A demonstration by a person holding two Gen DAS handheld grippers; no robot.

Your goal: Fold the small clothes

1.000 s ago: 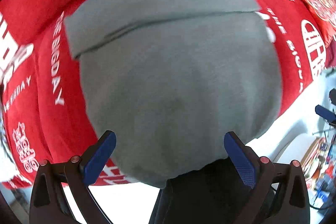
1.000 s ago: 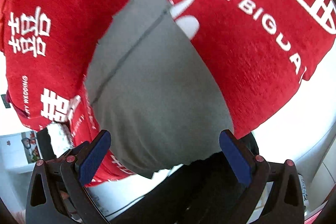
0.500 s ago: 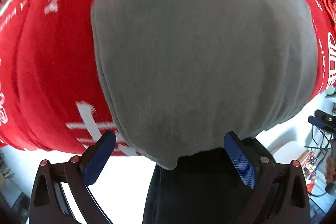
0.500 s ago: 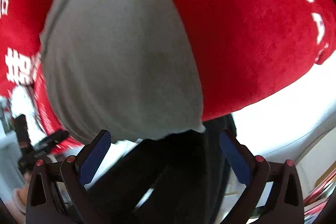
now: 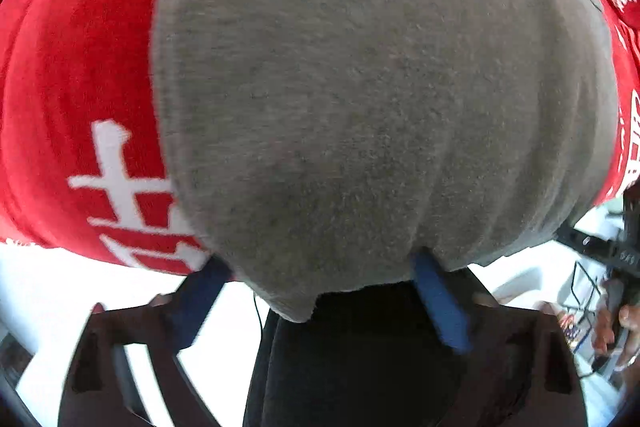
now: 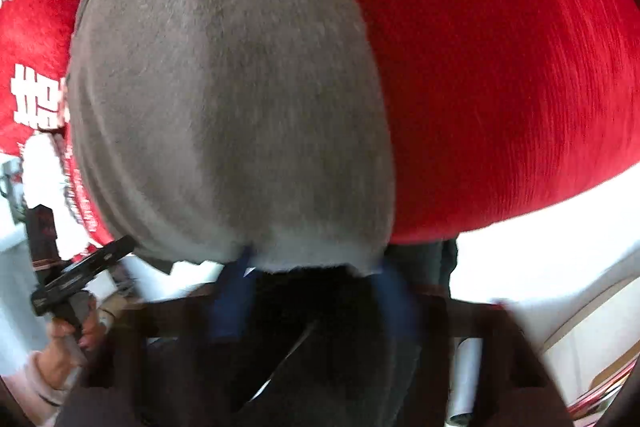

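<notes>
One grey garment [image 5: 360, 99] lies spread on one red cloth [image 5: 80, 75] printed with white characters and letters, and its near hem hangs at the front edge of the white tabletop [image 5: 48, 291]. Two claws are at that hem, one in each hand. The left claw [image 5: 320, 291] has just been closing, and its two blue pads [image 5: 438, 303] stand on either side of the hem's corner; the fabric edge sits between them, but the jaws are apart and blur hides whether the pads press the cloth yet. The right claw [image 6: 316, 291] has also just been closing, its two blue fingers [image 6: 232, 295] drawn closer in, with the pale lower edge of the same garment [image 6: 224, 99] between their tips; motion blur leaves the grip itself unclear. In the right wrist view a hand [image 6: 72, 335] holds the other claw's black handle at the left edge. Dark trousers [image 5: 360, 359] fill the space below the hem.
</notes>
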